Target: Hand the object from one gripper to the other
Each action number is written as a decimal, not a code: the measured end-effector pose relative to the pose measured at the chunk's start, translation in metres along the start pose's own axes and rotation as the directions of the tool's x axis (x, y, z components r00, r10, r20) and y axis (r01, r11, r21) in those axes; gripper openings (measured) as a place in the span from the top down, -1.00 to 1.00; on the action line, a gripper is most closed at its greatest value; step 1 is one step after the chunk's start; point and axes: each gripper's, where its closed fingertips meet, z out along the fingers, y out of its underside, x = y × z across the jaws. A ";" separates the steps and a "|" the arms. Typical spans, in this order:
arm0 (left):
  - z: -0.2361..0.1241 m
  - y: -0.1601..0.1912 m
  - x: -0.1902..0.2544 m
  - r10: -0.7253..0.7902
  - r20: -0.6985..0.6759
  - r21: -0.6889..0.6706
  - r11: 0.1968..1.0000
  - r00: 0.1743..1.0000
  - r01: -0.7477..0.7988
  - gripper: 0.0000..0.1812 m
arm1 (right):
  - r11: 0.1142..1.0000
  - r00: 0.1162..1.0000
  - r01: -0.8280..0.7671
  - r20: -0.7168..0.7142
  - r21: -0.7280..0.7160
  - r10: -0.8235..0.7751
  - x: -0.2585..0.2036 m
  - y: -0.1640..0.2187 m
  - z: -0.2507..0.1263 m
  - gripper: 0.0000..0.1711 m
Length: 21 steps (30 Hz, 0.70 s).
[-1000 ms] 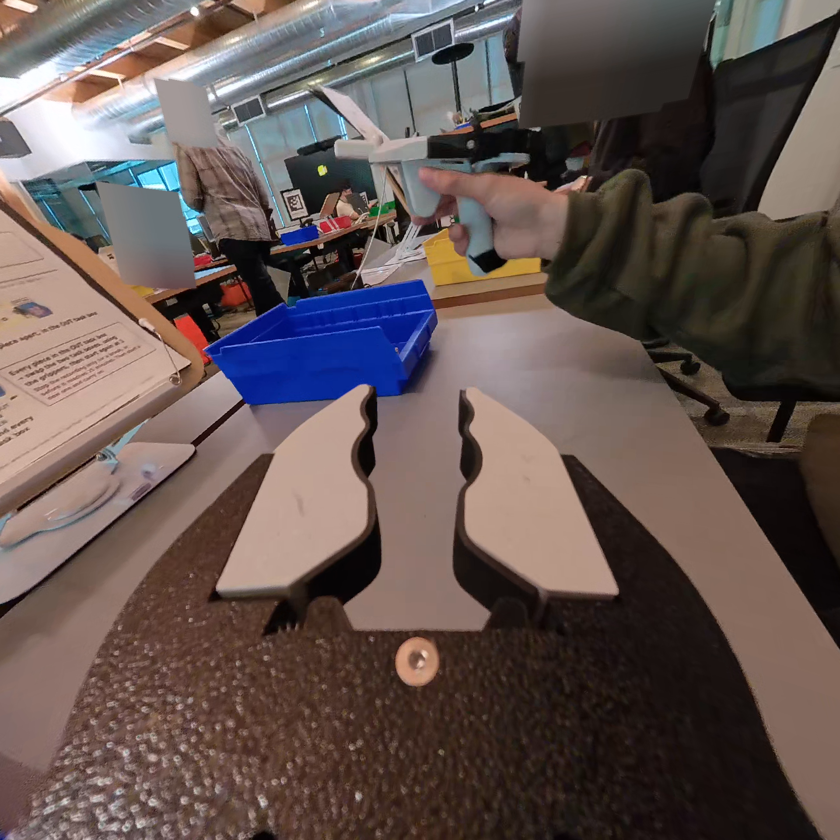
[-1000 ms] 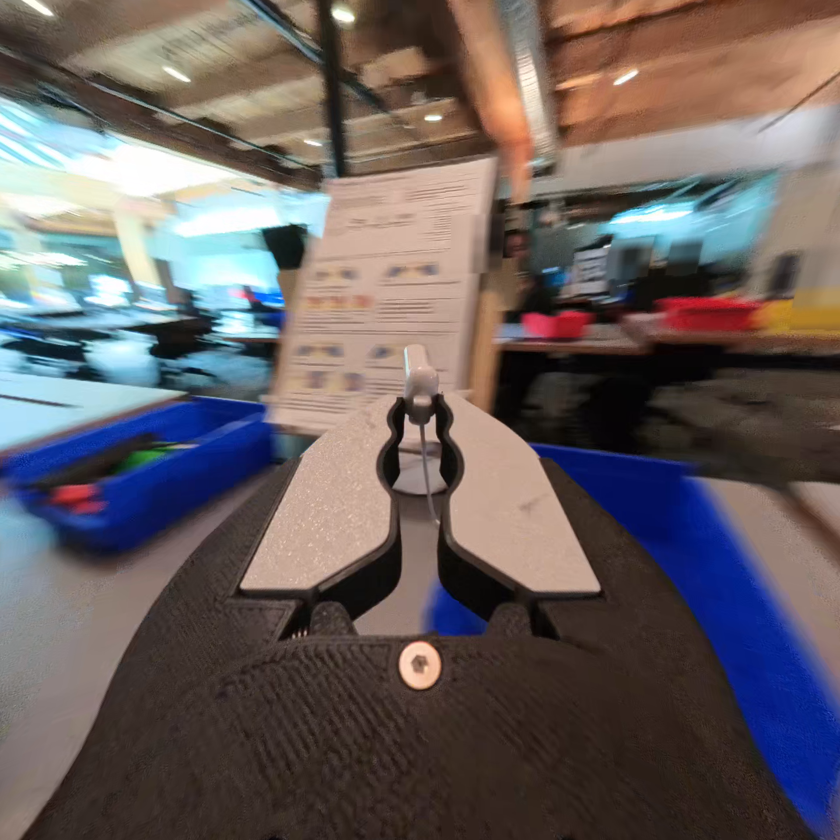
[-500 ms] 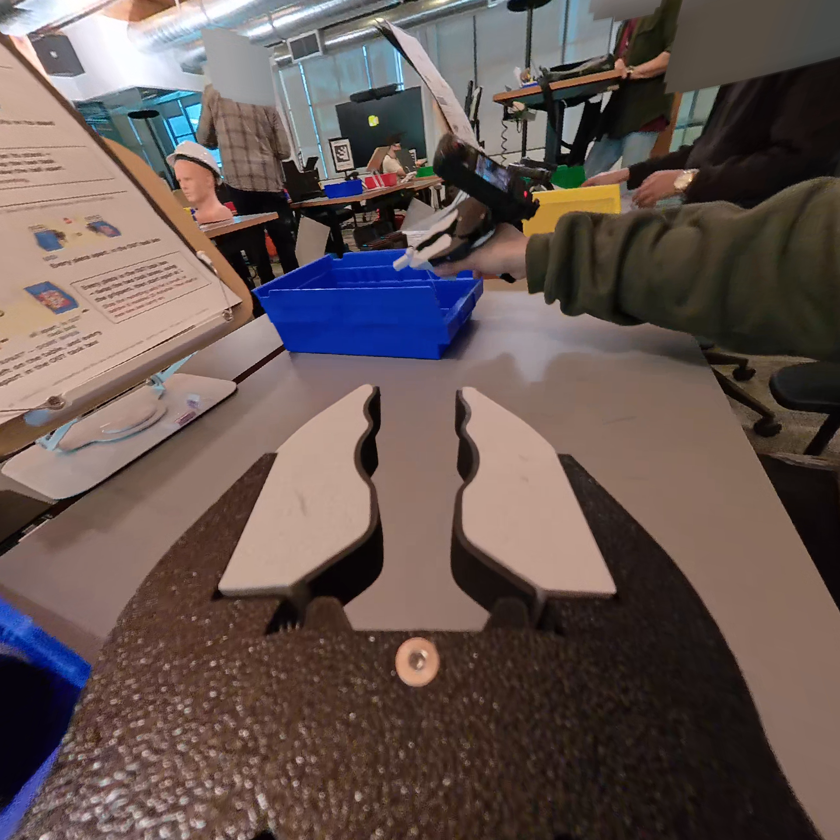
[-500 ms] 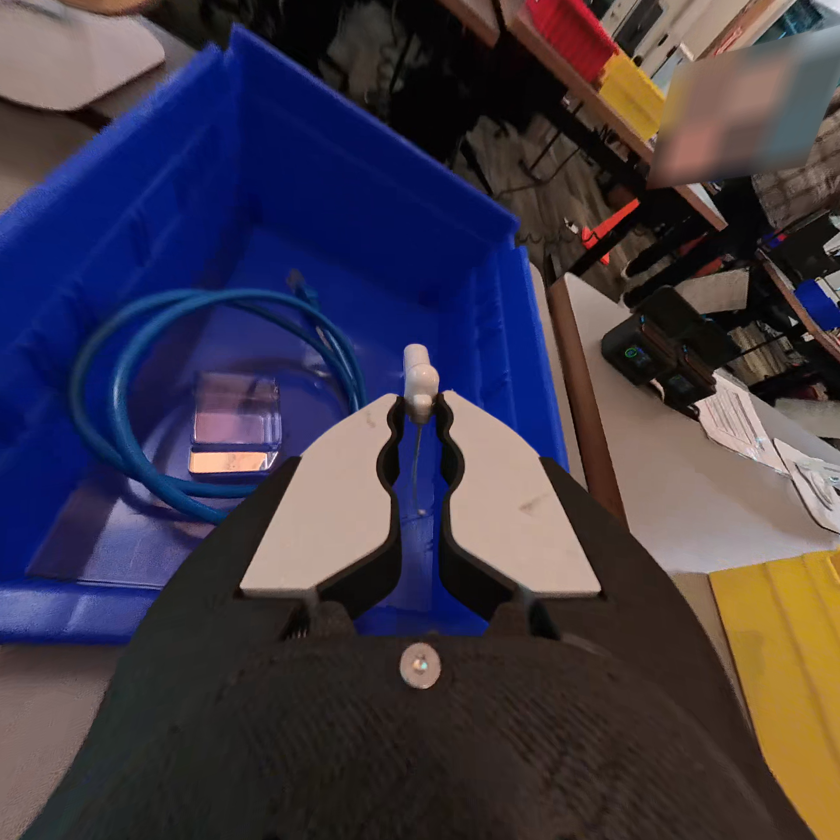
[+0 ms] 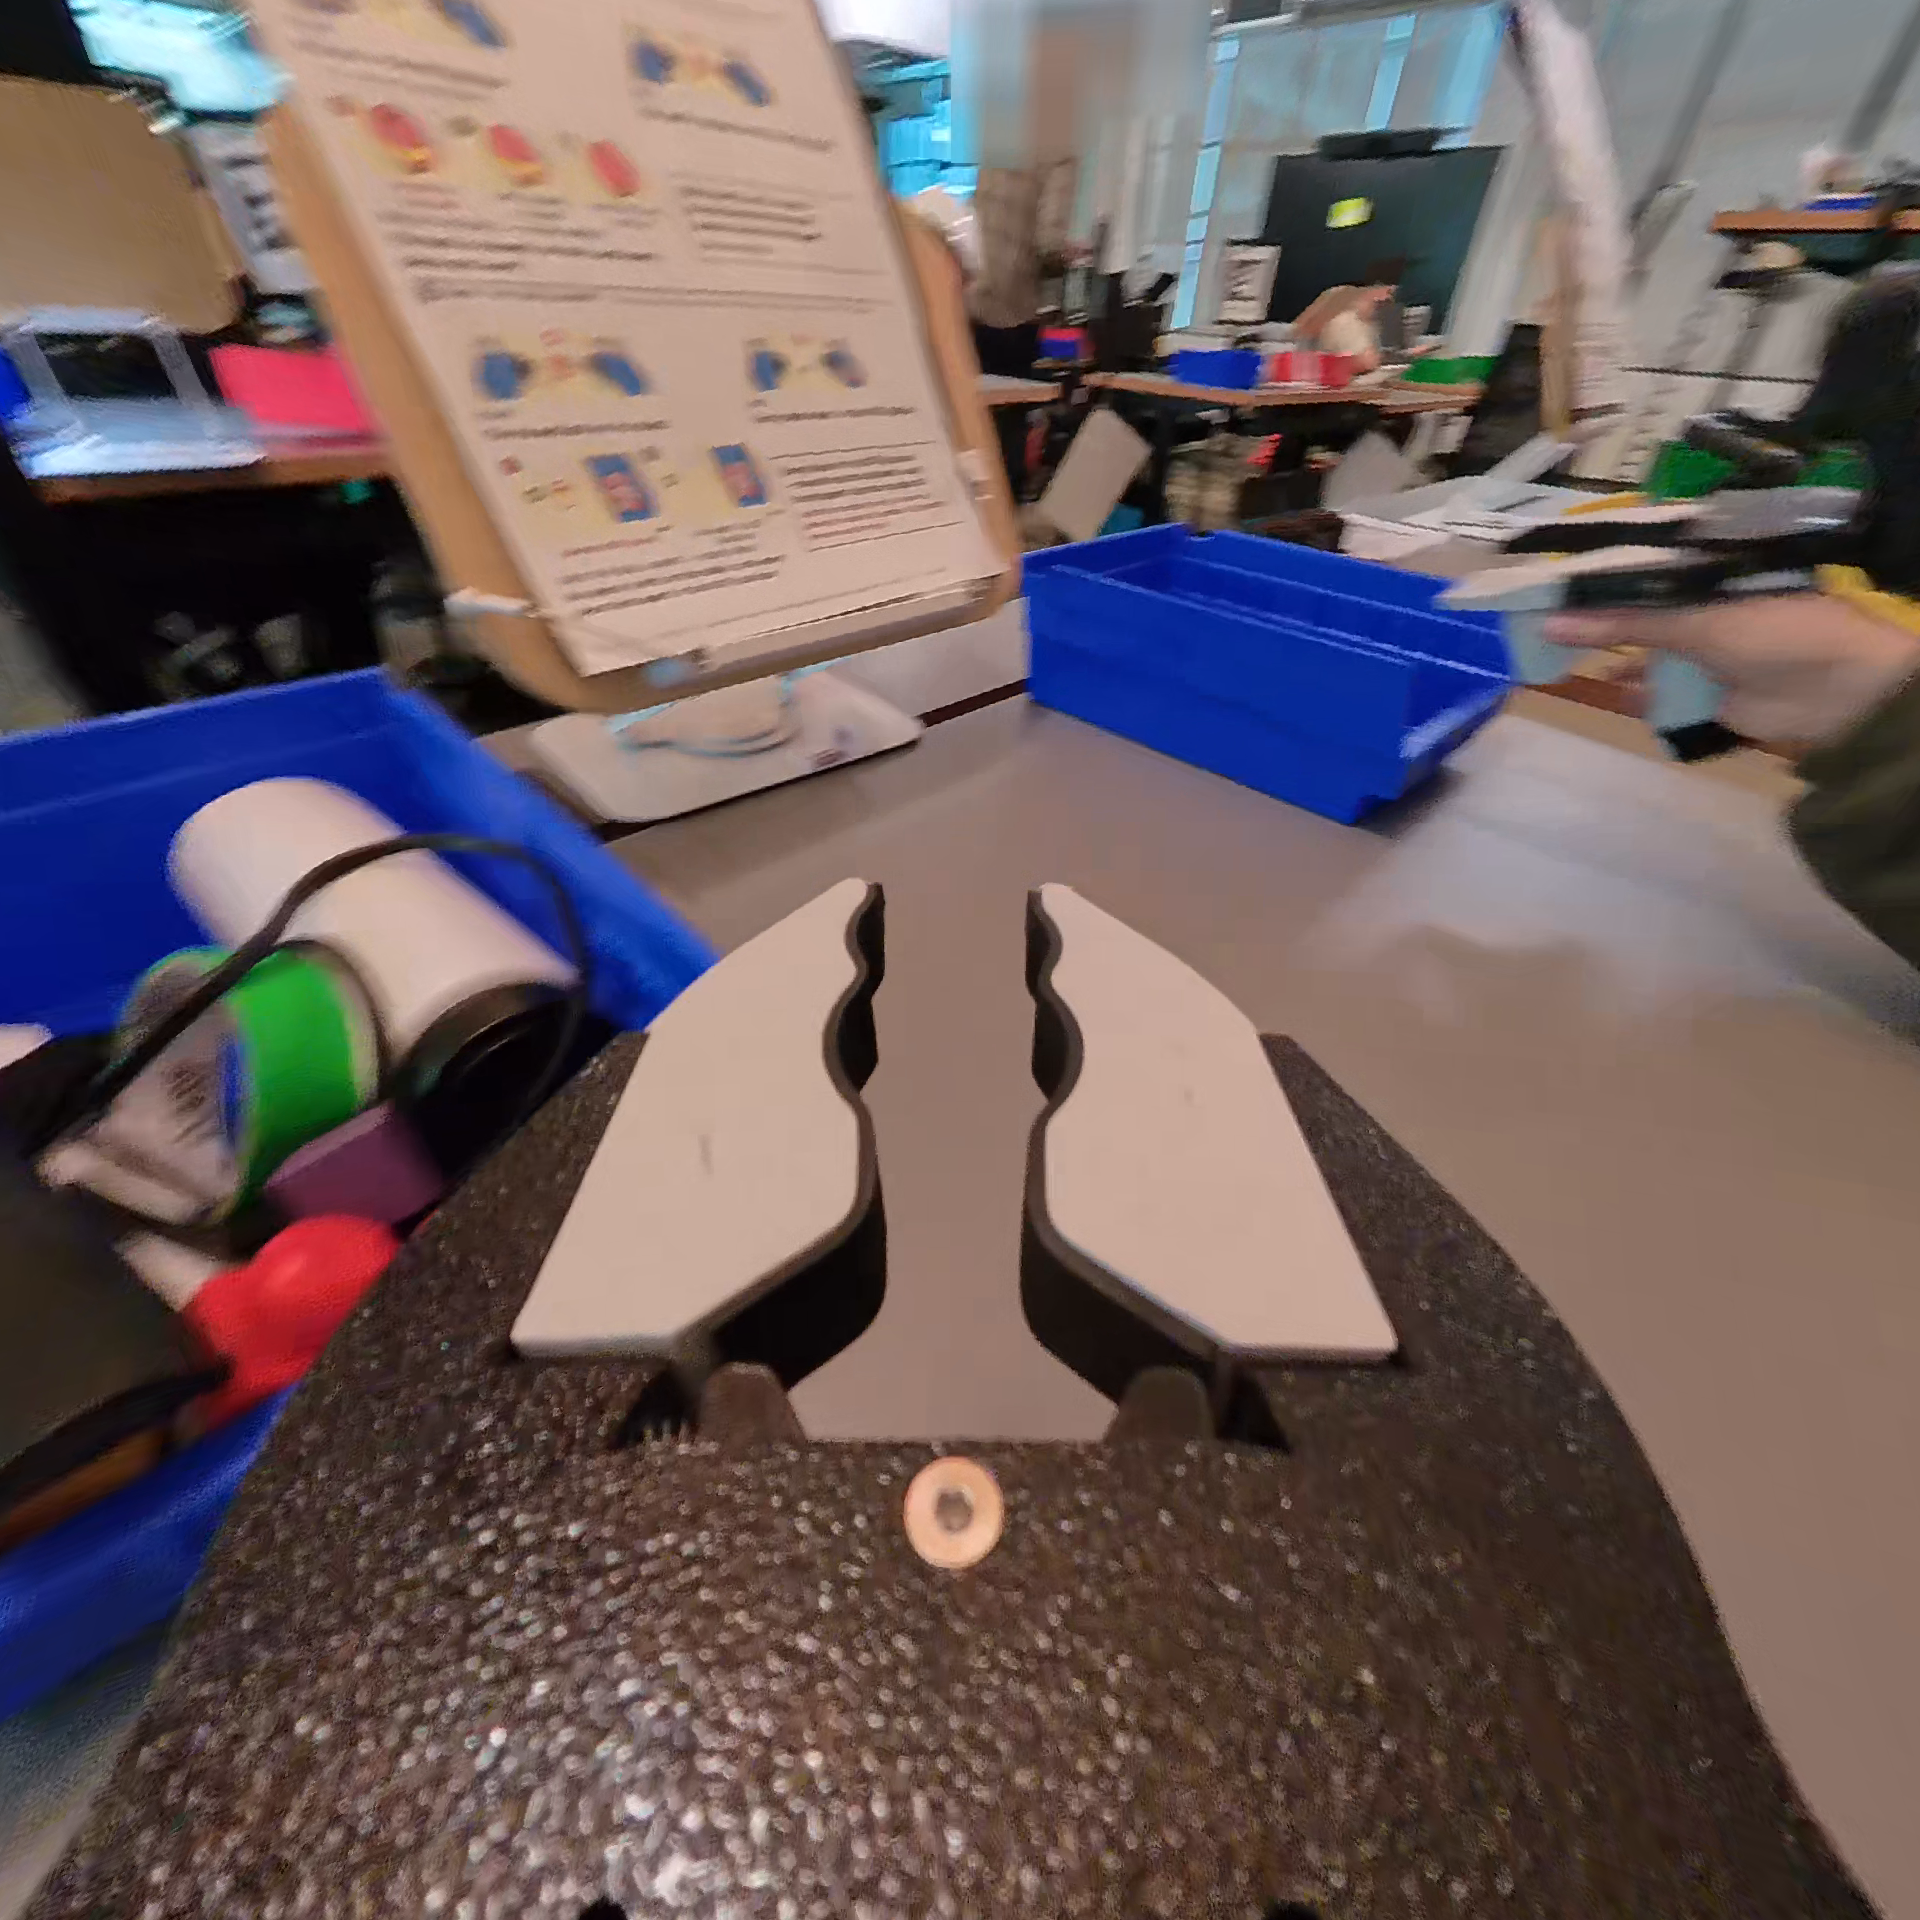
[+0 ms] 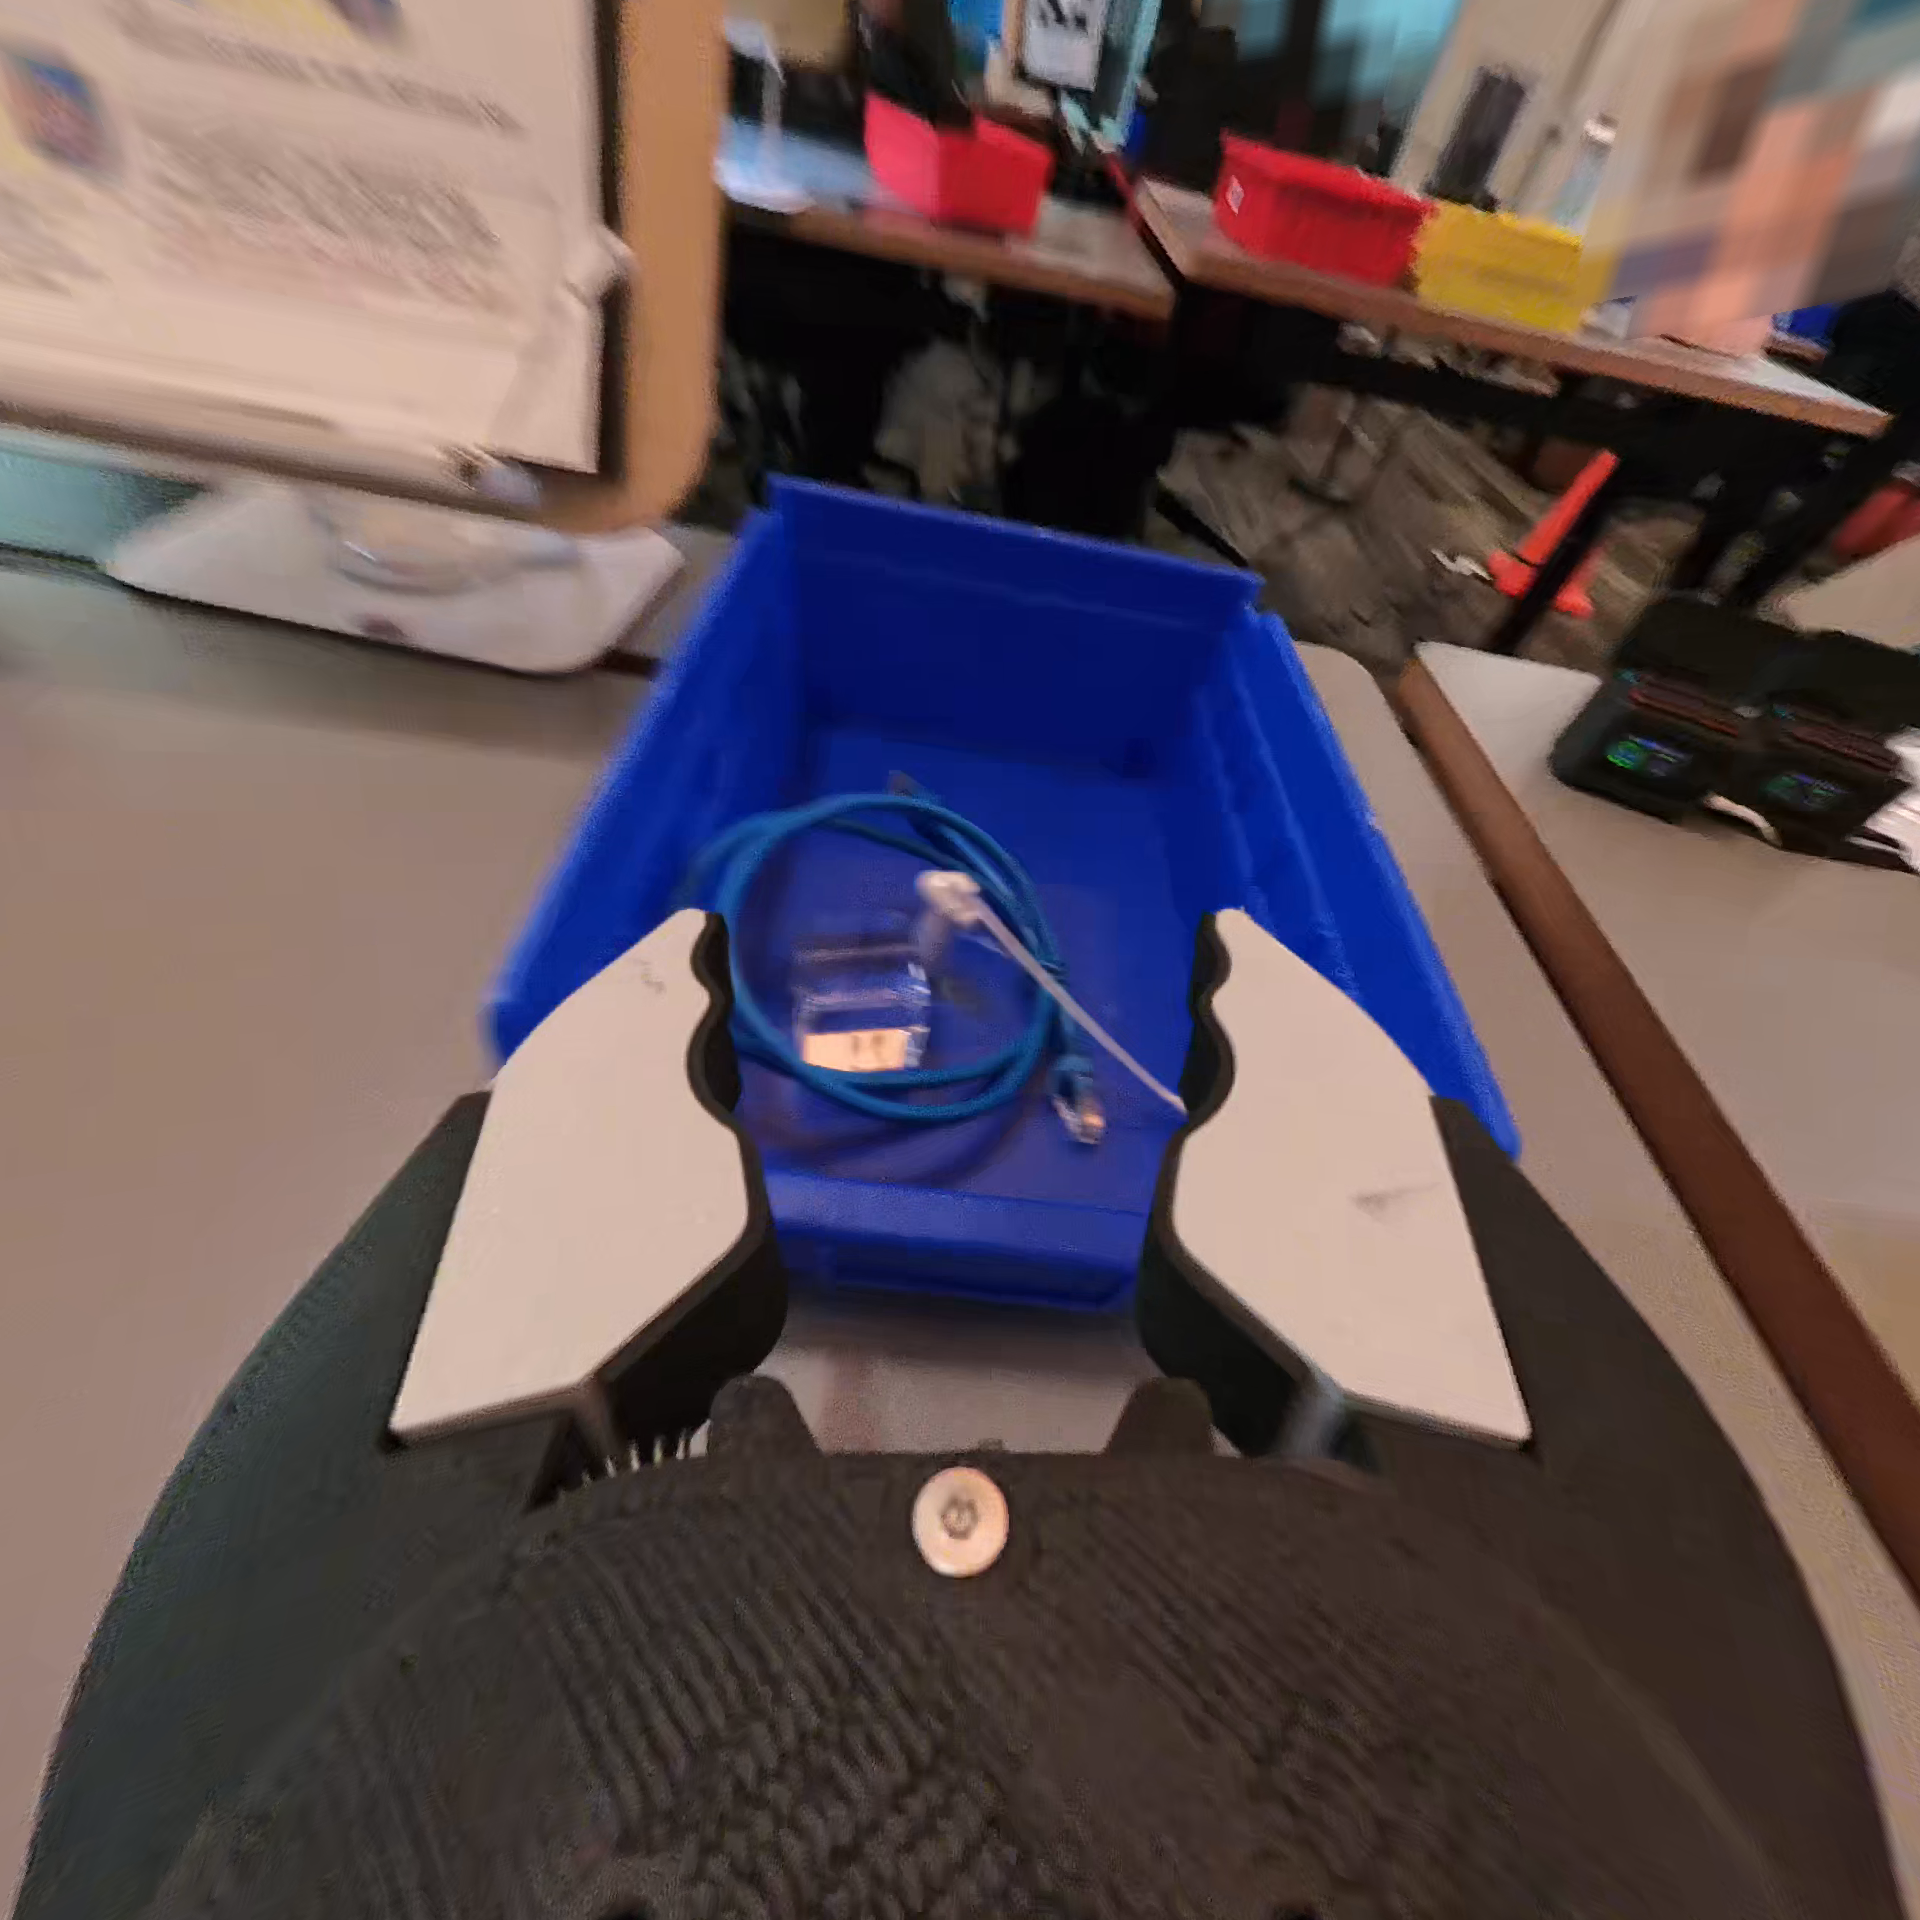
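I think the hand-over is done and this is the let-go step; my right gripper (image 6: 951, 997) has its two grey fingers (image 6: 592, 1174) spread wide with nothing between them, right over the blue bin (image 6: 1340, 862) in the middle of the right wrist view. The object is a small white zip tie (image 6: 997, 961); it sits in the middle of the frame, inside the bin, above the coil of blue cable (image 6: 894, 1049) and a little clear box (image 6: 857, 1013); its thin white tail runs down and right toward my right finger. It is blurry, so I cannot tell if it is lying flat or still in the air.

In the left wrist view my left gripper (image 5: 954, 940) is released too, with a small gap between its fingers and only the grey table (image 5: 1507, 1039) showing there. It holds nothing. At the lower left of that frame is a second blue bin (image 5: 343, 727) full of things: a white tube, green tape and something red.

My guess for the next move: the left gripper needs to turn to that full bin and pick a new thing; it has to open wider first and come down straight. The right gripper shows far off at the right edge of that view (image 5: 1538, 582), near the first bin.

The tie looks thin, light and bendy; I think it is easy to drop.
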 end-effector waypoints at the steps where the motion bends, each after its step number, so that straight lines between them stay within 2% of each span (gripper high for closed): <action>1: -0.006 0.000 -0.013 -0.021 0.058 -0.014 1.000 0.998 0.022 0.72 | 0.999 0.999 -0.011 0.037 0.035 0.010 -0.010 -0.005 -0.007 -0.02; 4: -0.026 0.005 -0.054 -0.065 0.260 -0.065 0.994 0.963 0.085 0.72 | 0.997 0.993 0.025 0.116 0.074 -0.034 -0.036 -0.013 -0.022 -0.07; 7: -0.044 0.017 -0.096 -0.033 0.452 -0.166 0.979 0.891 0.121 0.67 | 0.992 0.983 0.086 0.156 0.089 -0.099 -0.052 -0.021 -0.028 -0.07; 10: -0.049 0.030 -0.129 0.031 0.543 -0.336 0.924 0.839 0.183 0.41 | 0.989 0.981 0.082 0.166 0.125 -0.102 -0.060 -0.029 -0.031 -0.03; 12: -0.047 0.039 -0.150 0.092 0.574 -0.469 0.852 0.814 0.234 0.25 | 0.990 0.972 0.070 0.215 0.124 -0.096 -0.073 -0.029 -0.030 -0.01; 15: -0.041 0.054 -0.180 0.170 0.593 -0.628 0.709 0.787 0.321 0.19 | 0.990 0.959 0.086 0.259 0.116 -0.114 -0.087 -0.028 -0.029 -0.02; 19: -0.030 0.075 -0.203 0.176 0.610 -0.715 0.543 0.772 0.441 0.20 | 0.986 0.947 0.111 0.287 0.122 -0.142 -0.099 -0.029 -0.030 0.00; 21: -0.028 0.086 -0.210 0.186 0.611 -0.740 0.479 0.769 0.472 0.29 | 0.985 0.939 0.120 0.308 0.122 -0.152 -0.104 -0.028 -0.031 0.01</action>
